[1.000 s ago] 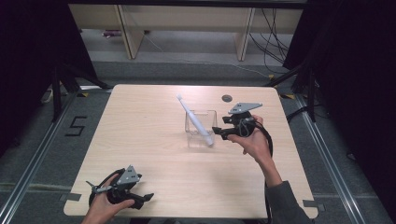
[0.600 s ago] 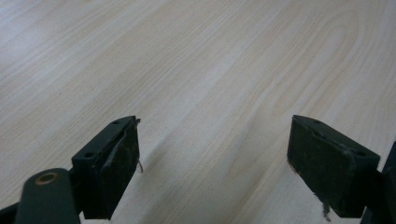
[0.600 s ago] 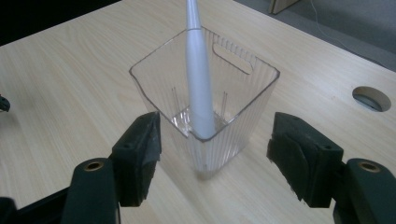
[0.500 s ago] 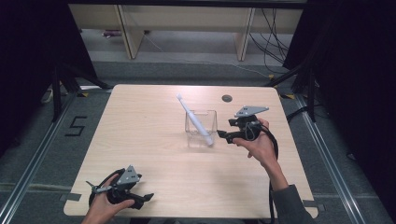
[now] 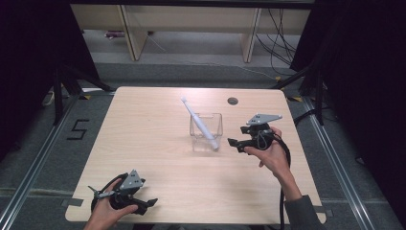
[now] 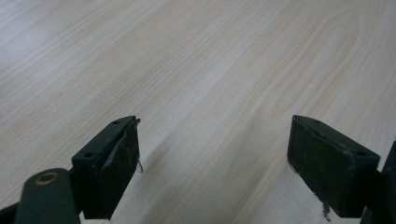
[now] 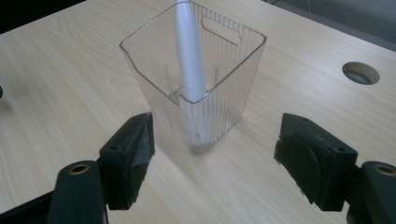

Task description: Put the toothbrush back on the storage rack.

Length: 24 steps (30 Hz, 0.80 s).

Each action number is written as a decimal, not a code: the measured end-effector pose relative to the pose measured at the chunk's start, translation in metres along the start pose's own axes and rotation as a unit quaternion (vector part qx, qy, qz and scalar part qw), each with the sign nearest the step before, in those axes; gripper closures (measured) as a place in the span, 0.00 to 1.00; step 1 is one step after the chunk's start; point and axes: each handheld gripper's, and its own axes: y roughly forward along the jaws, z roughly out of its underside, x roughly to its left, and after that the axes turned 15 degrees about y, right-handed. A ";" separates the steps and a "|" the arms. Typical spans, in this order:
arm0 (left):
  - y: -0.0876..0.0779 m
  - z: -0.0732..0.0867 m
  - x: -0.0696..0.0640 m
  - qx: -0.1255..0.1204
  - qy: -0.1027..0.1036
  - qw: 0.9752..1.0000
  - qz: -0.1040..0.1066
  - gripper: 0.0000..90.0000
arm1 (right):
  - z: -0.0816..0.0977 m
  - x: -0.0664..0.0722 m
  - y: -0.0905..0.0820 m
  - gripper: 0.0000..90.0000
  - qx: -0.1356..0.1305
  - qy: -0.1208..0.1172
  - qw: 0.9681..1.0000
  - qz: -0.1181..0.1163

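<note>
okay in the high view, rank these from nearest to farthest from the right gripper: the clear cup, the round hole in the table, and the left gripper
1. Clear cup, just left of the right gripper, mid-table, with a white toothbrush leaning in it.
2. Round hole, beyond the gripper, near the table's far edge.
3. Left gripper, far off at the near left corner of the table.

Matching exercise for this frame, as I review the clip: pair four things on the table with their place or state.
Things:
1. toothbrush
2. clear holder
3. left gripper
4. round hole

Places or states:
A. open over bare wood near the front edge
B. leaning inside the container
C. in the tabletop, toward the far edge
D. standing upright mid-table

Pairs: 1-B, 2-D, 3-A, 4-C
</note>
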 end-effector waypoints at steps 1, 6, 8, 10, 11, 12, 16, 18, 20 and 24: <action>0.000 0.000 0.000 0.000 0.000 1.000 0.000 0.18 | 0.002 0.001 -0.001 0.31 0.003 0.013 1.000 0.000; 0.000 0.000 0.000 0.001 0.000 1.000 0.000 0.18 | 0.008 0.000 -0.002 0.30 -0.002 0.010 1.000 0.001; 0.000 0.000 0.000 0.001 0.001 1.000 0.000 0.18 | 0.010 0.000 -0.004 0.30 0.002 0.015 1.000 0.001; 0.000 0.000 -0.001 -0.005 -0.004 1.000 0.002 0.18 | 0.011 -0.002 -0.006 0.29 0.003 0.009 1.000 -0.002; 0.000 0.000 0.000 0.002 0.002 1.000 0.000 0.18 | 0.012 -0.002 -0.006 0.29 0.002 0.008 1.000 -0.001; 0.000 0.000 0.000 0.002 0.003 1.000 0.000 0.18 | 0.014 -0.001 -0.006 0.29 0.002 0.022 1.000 0.001; 0.000 0.000 0.000 0.000 -0.001 1.000 0.000 0.18 | 0.019 -0.004 -0.009 0.29 0.008 0.011 1.000 0.002; 0.000 0.000 0.000 0.001 0.001 1.000 0.000 0.18 | 0.022 -0.006 -0.009 0.28 0.004 0.007 1.000 0.006; 0.000 0.000 0.000 0.000 0.001 1.000 0.000 0.18 | 0.025 -0.006 -0.010 0.28 0.013 0.019 1.000 0.006; 0.000 0.000 0.000 0.000 0.001 1.000 0.000 0.18 | 0.031 -0.007 -0.009 0.28 0.014 0.015 1.000 0.005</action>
